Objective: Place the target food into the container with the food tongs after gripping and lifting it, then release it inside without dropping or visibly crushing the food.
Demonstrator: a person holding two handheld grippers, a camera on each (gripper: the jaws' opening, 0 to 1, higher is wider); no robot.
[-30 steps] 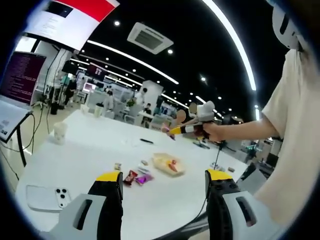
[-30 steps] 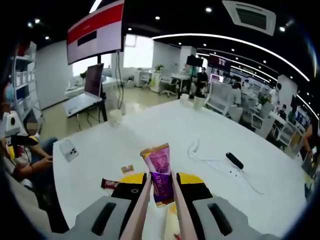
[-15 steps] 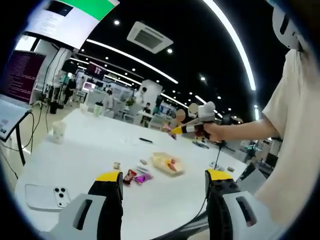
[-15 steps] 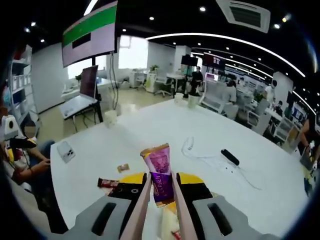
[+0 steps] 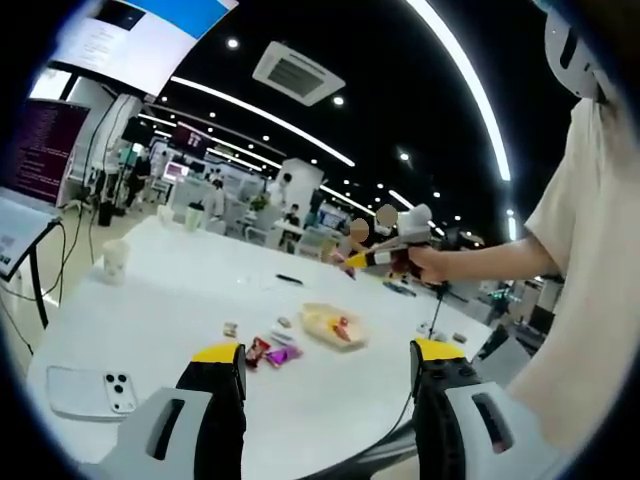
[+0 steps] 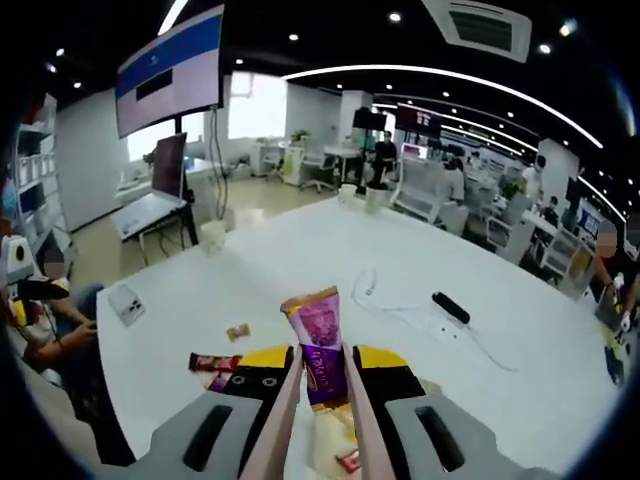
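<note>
right gripper view: right tool (image 6: 320, 372), clamped on tongs (image 6: 285, 420) pinching an upright purple snack packet (image 6: 318, 345), hangs above the container (image 6: 330, 450); left tool (image 5: 327, 372) gapes empty.

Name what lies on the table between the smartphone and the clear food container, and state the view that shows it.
In the left gripper view, between the smartphone and the container lie small wrapped snacks on the white table.
</note>
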